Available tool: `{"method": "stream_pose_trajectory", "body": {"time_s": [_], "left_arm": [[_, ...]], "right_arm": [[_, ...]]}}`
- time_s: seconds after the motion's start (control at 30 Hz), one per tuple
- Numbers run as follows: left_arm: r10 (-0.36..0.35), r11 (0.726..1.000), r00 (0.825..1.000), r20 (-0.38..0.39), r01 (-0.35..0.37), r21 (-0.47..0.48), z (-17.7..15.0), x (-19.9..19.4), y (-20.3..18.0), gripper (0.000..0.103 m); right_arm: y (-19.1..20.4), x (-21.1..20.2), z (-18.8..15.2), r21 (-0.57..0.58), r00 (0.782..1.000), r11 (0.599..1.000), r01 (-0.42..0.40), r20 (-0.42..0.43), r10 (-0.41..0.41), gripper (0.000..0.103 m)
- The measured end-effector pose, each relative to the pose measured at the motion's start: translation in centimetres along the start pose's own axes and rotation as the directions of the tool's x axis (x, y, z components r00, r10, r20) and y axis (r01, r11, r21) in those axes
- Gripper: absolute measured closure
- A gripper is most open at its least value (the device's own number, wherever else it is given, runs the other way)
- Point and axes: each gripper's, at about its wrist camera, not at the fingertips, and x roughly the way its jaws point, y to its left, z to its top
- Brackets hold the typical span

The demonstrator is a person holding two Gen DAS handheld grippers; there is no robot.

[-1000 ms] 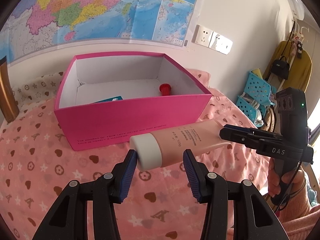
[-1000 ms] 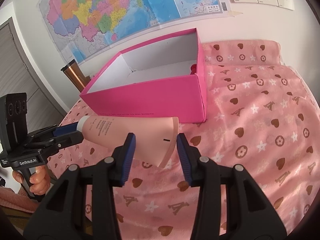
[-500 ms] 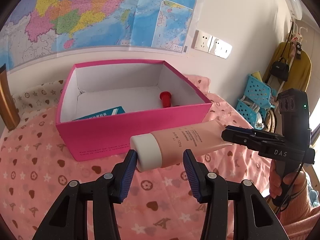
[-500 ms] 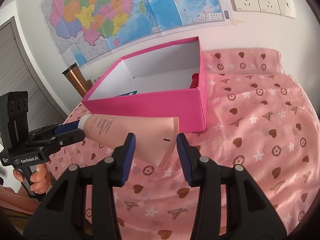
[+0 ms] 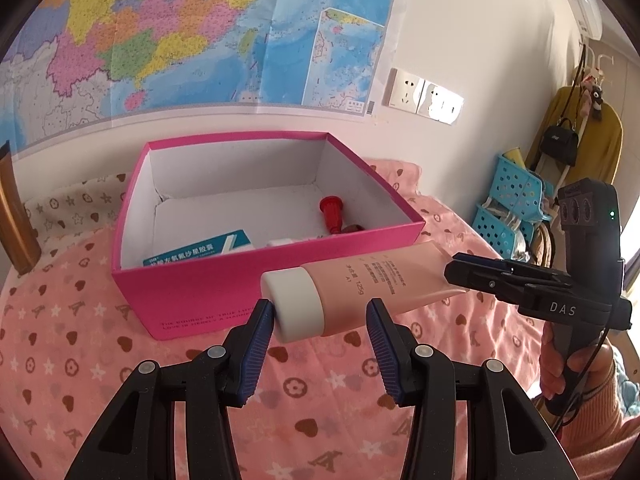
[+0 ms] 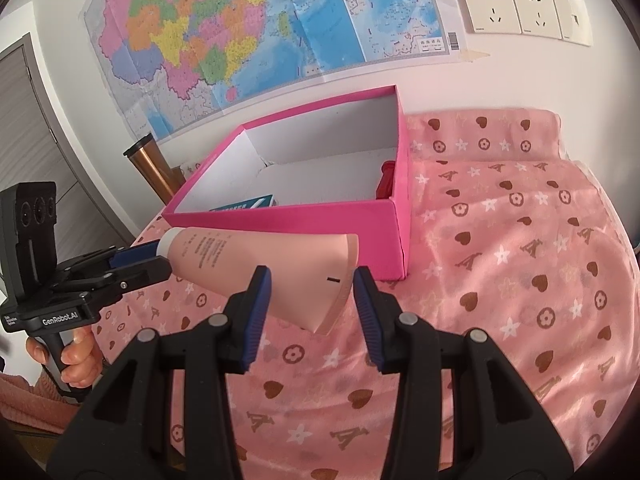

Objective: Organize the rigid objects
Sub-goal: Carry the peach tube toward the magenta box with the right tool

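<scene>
A pink tube (image 5: 360, 286) with a white cap (image 5: 294, 304) hangs level in the air in front of the pink box (image 5: 224, 284). My left gripper (image 5: 320, 330) holds the cap end between its blue pads; the left pad touches the cap, the right pad shows a small gap. My right gripper (image 6: 312, 300) holds the flat crimped end of the tube (image 6: 280, 268). The box (image 6: 304, 220) holds a red part (image 5: 332, 214) and a teal packet (image 5: 200, 250).
The box stands on a table with a pink cloth (image 6: 520, 280) printed with hearts and stars. A copper tumbler (image 6: 154, 168) stands left of the box by the wall. Blue baskets (image 5: 512, 208) and hanging bags are at the far right.
Both grippers have lifted the tube together, so I now see deeper into the box. The grips on the tube look unchanged.
</scene>
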Motion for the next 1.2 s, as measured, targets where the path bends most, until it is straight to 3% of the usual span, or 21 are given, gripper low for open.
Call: {"method": "stream_pose_trajectory", "body": {"time_s": [1.2], "left_arm": [[0.018, 1.000, 0.999, 0.051, -0.018, 0.014, 2.4, 0.6, 0.5, 0.055]], "right_arm": [[-0.2, 0.1, 2.5, -0.037, 0.999, 0.999, 0.004, 0.034, -0.003, 0.057]]}}
